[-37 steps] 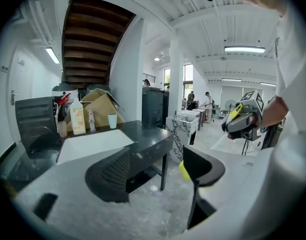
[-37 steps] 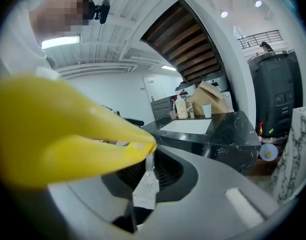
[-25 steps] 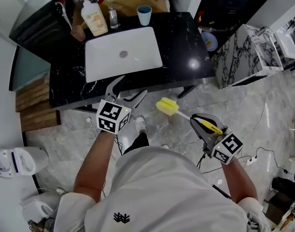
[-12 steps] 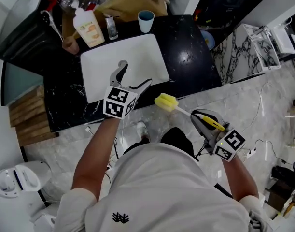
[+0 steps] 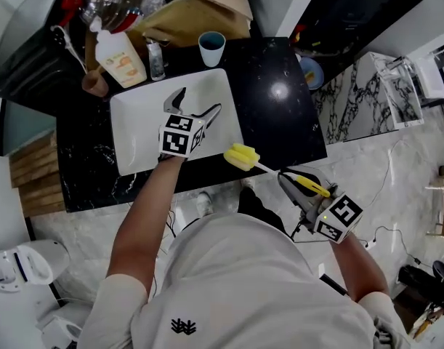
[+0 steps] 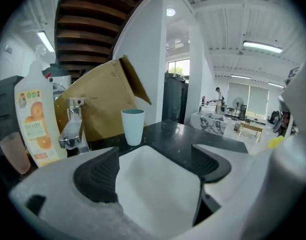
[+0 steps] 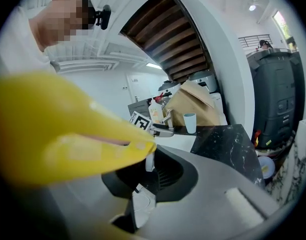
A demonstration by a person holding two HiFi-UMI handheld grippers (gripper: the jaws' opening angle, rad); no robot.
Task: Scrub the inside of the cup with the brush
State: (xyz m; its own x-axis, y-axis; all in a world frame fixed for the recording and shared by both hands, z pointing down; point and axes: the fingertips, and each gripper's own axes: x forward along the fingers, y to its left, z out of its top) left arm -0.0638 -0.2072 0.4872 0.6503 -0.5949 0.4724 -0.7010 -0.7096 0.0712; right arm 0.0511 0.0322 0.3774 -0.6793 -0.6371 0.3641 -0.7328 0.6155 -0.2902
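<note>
brush (image 5: 243,157) gripped, cup (image 5: 211,48) behind sink (image 5: 134,140)

head view: left gripper (image 5: 198,102) hung over the white sink, blue cup upright behind it. left gripper view: jaws wide apart, empty. right gripper view: right gripper (image 7: 147,159) clamped the yellow brush.

black marble counter (image 5: 280,118) with a white sink (image 5: 134,140), grey marble floor (image 5: 396,173) below.

Pale blue cup (image 5: 211,48), yellow brush (image 5: 242,156), black white-veined counter (image 5: 283,126)
</note>
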